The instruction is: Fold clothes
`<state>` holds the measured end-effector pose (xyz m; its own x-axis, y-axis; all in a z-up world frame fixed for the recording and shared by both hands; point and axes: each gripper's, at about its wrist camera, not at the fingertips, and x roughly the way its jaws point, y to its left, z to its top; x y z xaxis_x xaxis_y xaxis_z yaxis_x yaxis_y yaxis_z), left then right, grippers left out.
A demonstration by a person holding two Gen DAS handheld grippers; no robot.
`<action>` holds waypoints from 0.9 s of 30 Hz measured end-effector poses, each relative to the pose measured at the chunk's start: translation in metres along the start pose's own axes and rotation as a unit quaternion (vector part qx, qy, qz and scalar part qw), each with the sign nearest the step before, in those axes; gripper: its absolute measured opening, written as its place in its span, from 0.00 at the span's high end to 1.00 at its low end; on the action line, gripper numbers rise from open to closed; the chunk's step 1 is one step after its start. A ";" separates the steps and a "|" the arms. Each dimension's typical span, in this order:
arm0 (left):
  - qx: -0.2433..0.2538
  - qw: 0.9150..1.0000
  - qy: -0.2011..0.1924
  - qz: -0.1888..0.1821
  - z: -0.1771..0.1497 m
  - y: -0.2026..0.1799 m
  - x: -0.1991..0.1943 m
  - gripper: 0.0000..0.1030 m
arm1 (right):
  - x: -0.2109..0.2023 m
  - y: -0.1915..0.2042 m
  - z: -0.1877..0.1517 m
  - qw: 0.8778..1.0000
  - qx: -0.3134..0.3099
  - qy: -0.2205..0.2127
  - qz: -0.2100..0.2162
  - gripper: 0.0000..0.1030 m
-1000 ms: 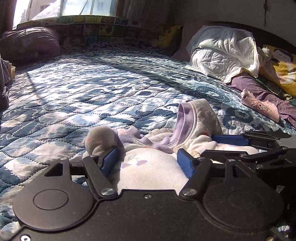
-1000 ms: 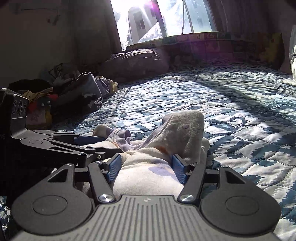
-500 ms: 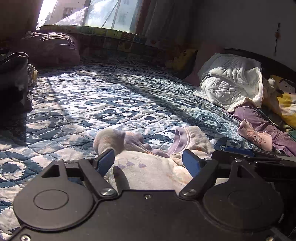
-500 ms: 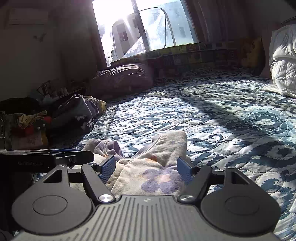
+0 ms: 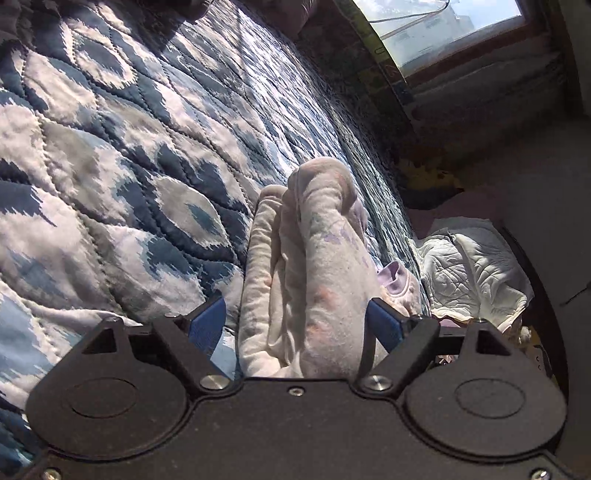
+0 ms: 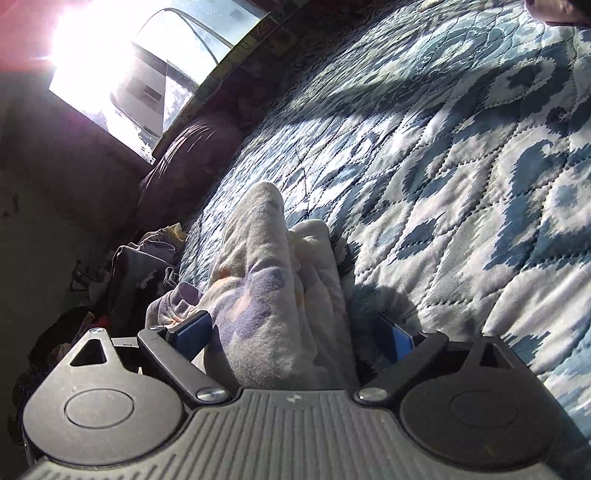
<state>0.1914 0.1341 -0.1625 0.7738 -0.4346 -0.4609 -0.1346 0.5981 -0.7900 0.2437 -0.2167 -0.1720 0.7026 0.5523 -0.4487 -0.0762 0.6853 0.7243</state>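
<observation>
Straddling the bunched pale garment (image 5: 314,258) with the left gripper (image 5: 295,321), jaws standing wide apart, the 3 o'clock pad brushing cloth and the 9 o'clock pad showing a gap. Doing likewise with the right gripper (image 6: 295,332), jaws parted and clamping nothing (cloth merely running between the pads toward 12 o'clock). Lying on the blue quilt (image 5: 110,166), lilac collar poking out at 3 o'clock in the left view. Probably risking the loose folds springing open if lifted without a firm pinch, or nipping quilt along with cloth. Counting: one garment, two grippers, one quilt; further off, one white blanket (image 5: 476,266) at 3 o'clock, one heap of clothes (image 6: 147,251) at 9 o'clock, one window (image 5: 461,22) at 1 o'clock.
</observation>
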 end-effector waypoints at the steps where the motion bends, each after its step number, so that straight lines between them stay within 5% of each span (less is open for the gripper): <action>1: -0.006 1.000 0.001 -0.003 0.002 0.000 0.005 0.19 | 0.005 0.003 0.001 1.000 -0.003 0.006 0.006 0.05; 6: -0.008 1.000 0.002 0.003 -0.001 -0.013 0.021 0.23 | 0.017 0.012 -0.003 1.000 -0.018 0.018 0.010 0.12; 8: -0.015 1.000 -0.003 0.007 -0.004 -0.013 0.020 0.31 | 0.016 0.010 -0.005 1.000 -0.007 0.019 0.017 0.31; 13: -0.050 0.999 0.004 -0.001 -0.005 -0.011 0.009 0.49 | 0.005 0.008 -0.006 0.999 0.022 0.018 0.040 0.46; 21: -0.033 0.998 0.024 -0.048 -0.008 -0.050 -0.014 0.51 | -0.055 0.007 -0.003 0.993 0.053 -0.039 0.101 0.49; 27: 0.010 0.995 0.059 -0.086 -0.010 -0.106 0.019 0.51 | -0.100 -0.013 0.032 0.987 0.060 -0.107 0.105 0.49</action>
<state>0.2147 0.0557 -0.0915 0.7067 -0.6066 -0.3643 0.0069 0.5207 -0.8537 0.1972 -0.2962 -0.1198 0.8149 0.5538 -0.1708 -0.1607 0.4991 0.8515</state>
